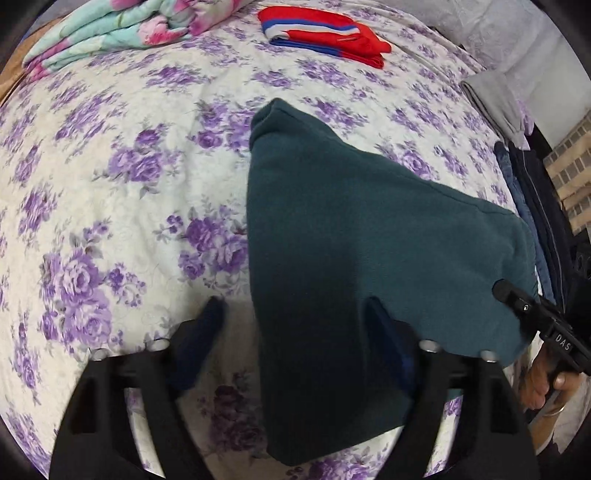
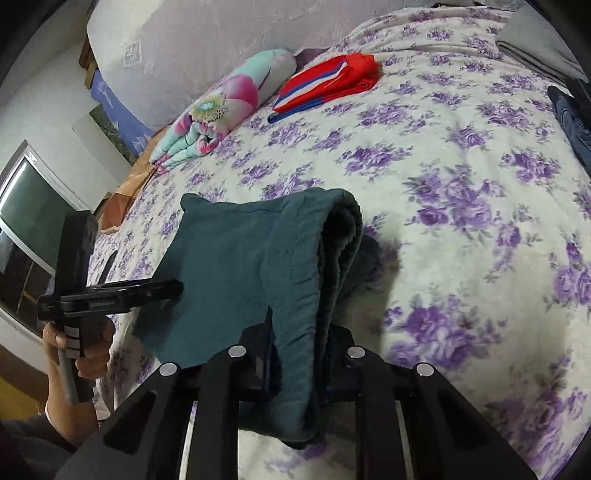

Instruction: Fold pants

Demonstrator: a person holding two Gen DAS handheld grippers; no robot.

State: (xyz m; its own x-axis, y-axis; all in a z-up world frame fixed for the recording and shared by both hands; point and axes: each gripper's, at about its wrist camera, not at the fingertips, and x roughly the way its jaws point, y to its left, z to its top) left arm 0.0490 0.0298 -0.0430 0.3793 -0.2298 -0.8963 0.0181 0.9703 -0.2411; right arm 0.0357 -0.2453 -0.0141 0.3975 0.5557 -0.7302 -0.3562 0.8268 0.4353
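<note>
Dark teal pants point(image 1: 351, 236), folded into a thick bundle, are lifted above the purple-flowered bed point(image 1: 110, 177). My left gripper point(image 1: 294, 302) is open. The bundle's left edge hangs between its jaws, one finger out over the sheet and the other against the cloth, neither pressing. In the right wrist view my right gripper point(image 2: 301, 321) is shut on the pants point(image 2: 236, 258) at the layered fold, with its right finger hidden by cloth. The left gripper point(image 2: 173, 286) comes in from the left, its tip at the pants' edge. The right gripper point(image 1: 504, 290) shows at the pants' right corner.
A folded red garment with white and blue stripes point(image 1: 325, 33) lies at the far side of the bed. A flowered quilt point(image 1: 110, 29) is at the far left. Grey folded cloth point(image 1: 495, 99) and dark jeans point(image 1: 524, 206) line the right edge. A window point(image 2: 29, 221) is at left.
</note>
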